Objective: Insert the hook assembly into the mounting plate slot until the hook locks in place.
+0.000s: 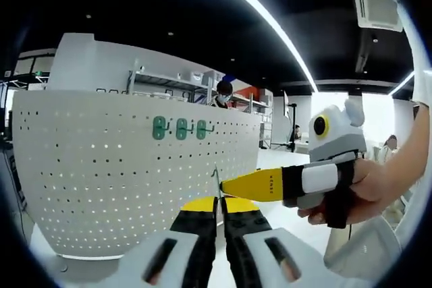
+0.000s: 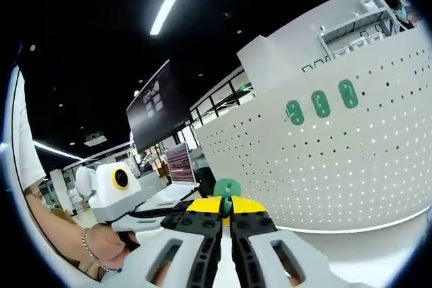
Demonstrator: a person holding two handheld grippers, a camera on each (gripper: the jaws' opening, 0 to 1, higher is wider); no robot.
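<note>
Ahead of both claws, a white perforated mounting plate (image 1: 121,166) is standing upright on the table (image 2: 378,254), already carrying three green hooks (image 1: 181,128) in a row near its top edge. Low in the right gripper view, the right claw (image 2: 226,215) is pinching a green hook assembly (image 2: 227,190) between its nearly closed jaws, with the hook's flat green plate sticking up above the yellow tips, apart from the board. Within the left gripper view, the left claw (image 1: 219,208) is sitting with its jaws drawn narrow; a thin green sliver is showing at the tips, but I cannot tell whether they are gripping it. From the right side there, the right claw's yellow tip is reaching in, a person's hand (image 1: 374,183) wrapping around its handle.
</note>
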